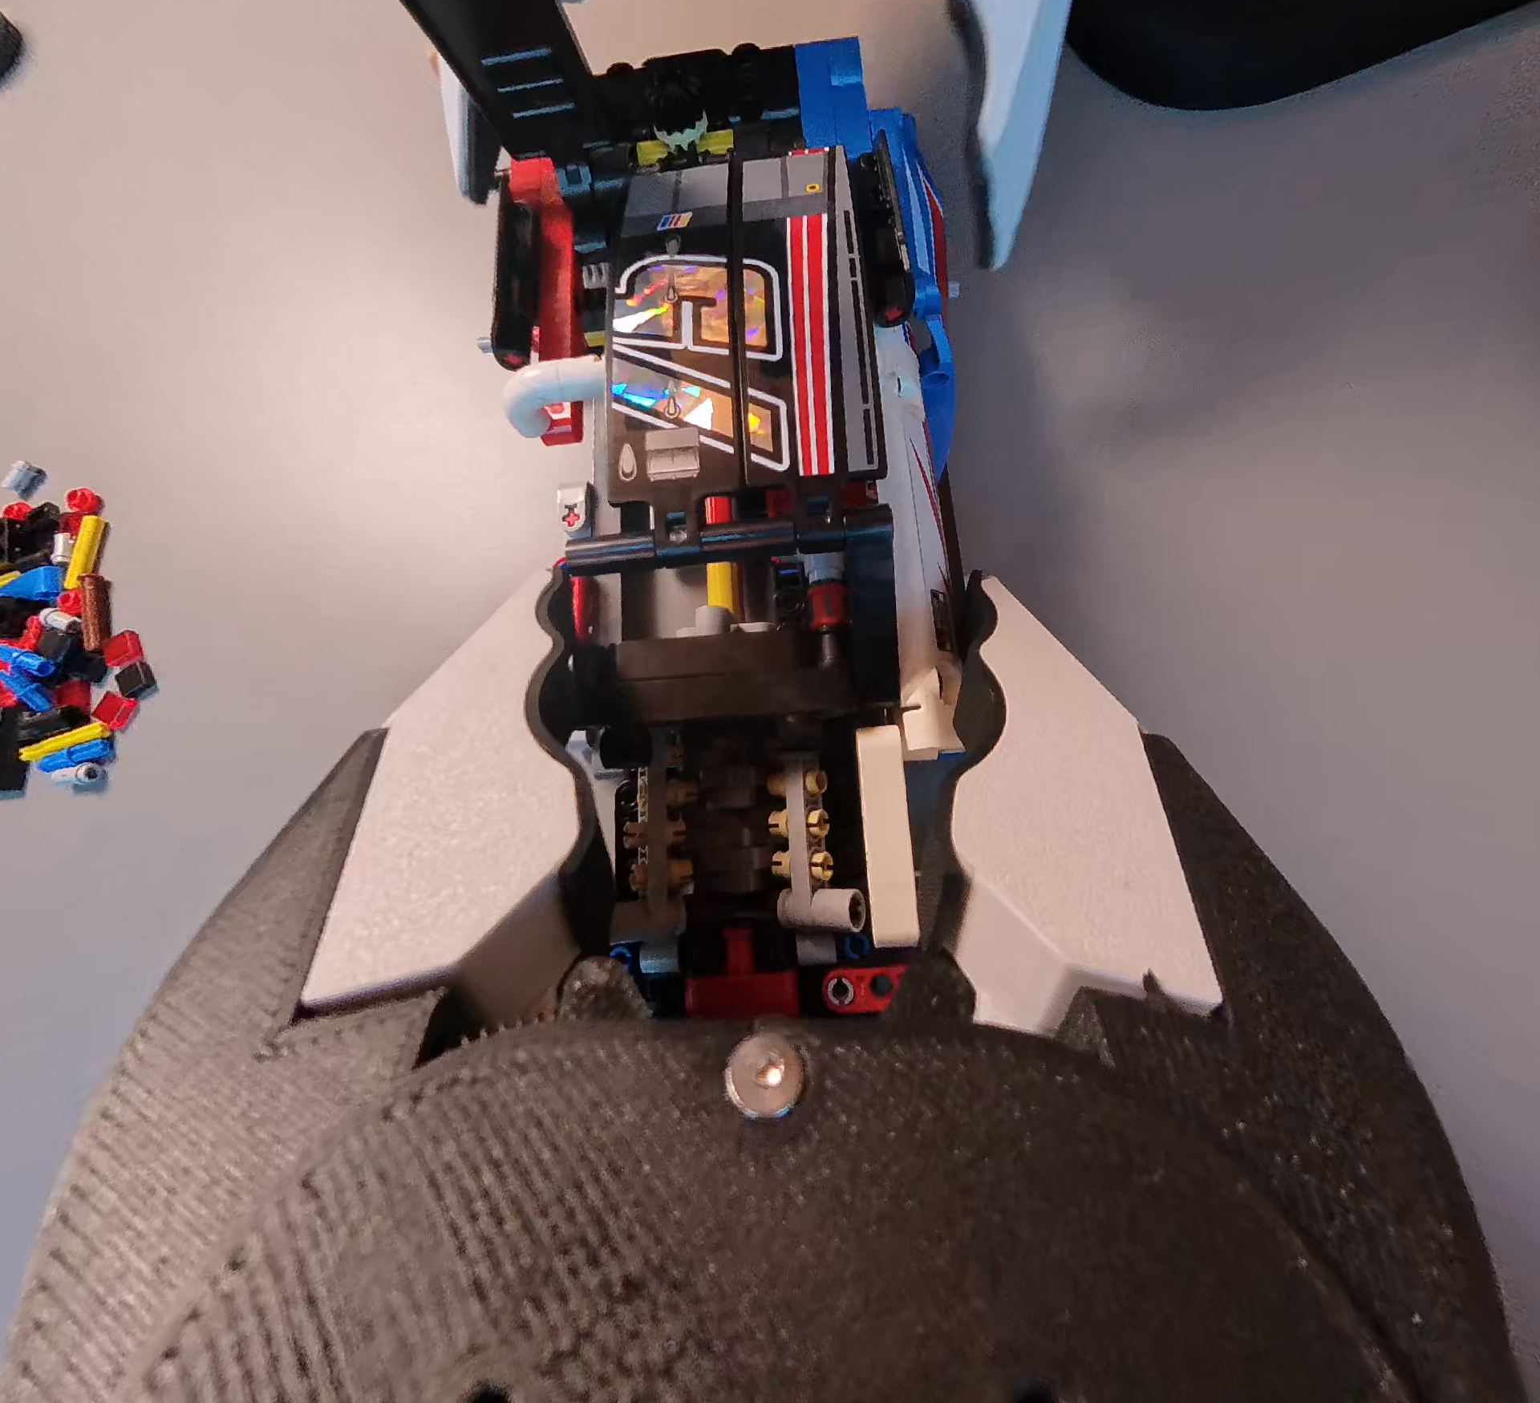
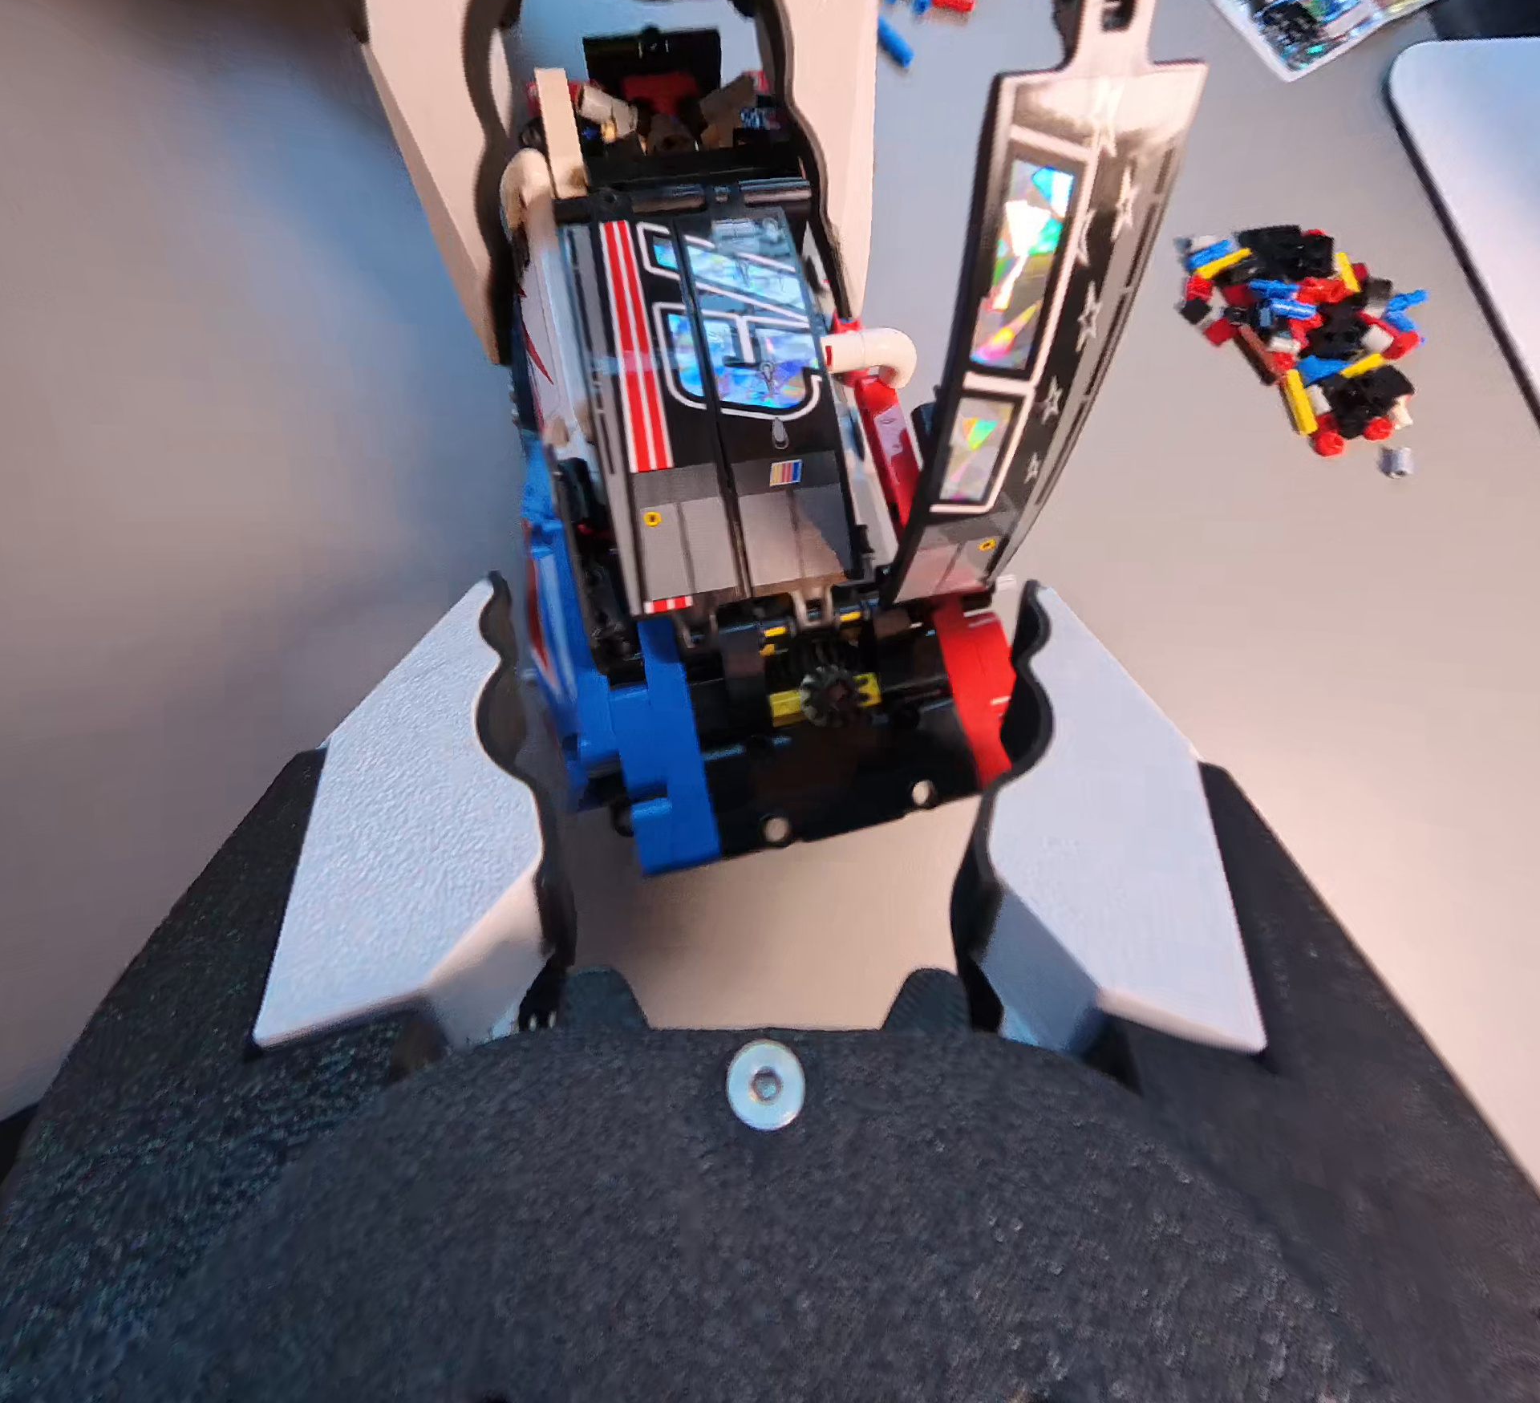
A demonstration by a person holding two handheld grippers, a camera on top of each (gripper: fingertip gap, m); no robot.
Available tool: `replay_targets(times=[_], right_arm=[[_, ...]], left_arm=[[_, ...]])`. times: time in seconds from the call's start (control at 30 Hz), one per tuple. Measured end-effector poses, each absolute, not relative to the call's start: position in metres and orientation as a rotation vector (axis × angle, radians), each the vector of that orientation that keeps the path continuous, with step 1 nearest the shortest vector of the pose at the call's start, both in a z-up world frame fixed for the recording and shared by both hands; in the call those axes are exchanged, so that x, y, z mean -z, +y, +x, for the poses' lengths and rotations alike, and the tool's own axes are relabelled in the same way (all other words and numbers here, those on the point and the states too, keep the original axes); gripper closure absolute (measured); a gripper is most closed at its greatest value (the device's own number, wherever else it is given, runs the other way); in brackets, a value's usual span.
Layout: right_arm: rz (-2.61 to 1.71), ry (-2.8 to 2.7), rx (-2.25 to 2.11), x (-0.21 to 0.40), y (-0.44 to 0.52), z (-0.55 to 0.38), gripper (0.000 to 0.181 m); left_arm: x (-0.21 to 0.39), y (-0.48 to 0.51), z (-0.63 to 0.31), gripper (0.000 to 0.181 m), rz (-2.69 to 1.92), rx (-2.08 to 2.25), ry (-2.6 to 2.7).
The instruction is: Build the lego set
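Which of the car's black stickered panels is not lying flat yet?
The starred side panel: it stands up, hinged open beside the red side of the car. The two roof panels with the red stripes lie flat, side by side.

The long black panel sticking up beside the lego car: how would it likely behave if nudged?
The black panel looks thin and seems joined only at its lower end by the red arch, so it would probably swing or pop off rather than resist. Its glossy stickered face may be slippery.

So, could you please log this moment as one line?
left gripper: shut on car model | right gripper: open around far end | side panel: hinged open
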State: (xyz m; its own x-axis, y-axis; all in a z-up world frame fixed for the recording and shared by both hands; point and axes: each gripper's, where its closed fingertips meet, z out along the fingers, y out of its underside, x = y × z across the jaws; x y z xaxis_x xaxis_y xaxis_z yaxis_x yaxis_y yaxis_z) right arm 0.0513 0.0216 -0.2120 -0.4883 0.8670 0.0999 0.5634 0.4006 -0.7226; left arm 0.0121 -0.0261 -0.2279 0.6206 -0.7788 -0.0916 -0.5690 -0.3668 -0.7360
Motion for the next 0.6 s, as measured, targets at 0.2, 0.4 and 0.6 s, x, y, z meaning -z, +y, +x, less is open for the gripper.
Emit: replay_targets(times=[0.2,0.4,0.6], right_arm=[[-1.272,-1.756,-0.939,0.171,0.026,0.074,0.078],[-1.256,-1.625,-0.756,0.176,0.044,0.078,0.091],[-1.27,-1.469,-0.846,0.167,0.062,0.073,0.095]], left_arm=[[0.228,-0.019,0.014,0.089,-2.069,0.342,1.076],[0.227,0.008,0.009,0.089,-2.057,0.343,1.064],[0.194,0.039,-0.01,0.084,-1.922,0.343,0.874]])
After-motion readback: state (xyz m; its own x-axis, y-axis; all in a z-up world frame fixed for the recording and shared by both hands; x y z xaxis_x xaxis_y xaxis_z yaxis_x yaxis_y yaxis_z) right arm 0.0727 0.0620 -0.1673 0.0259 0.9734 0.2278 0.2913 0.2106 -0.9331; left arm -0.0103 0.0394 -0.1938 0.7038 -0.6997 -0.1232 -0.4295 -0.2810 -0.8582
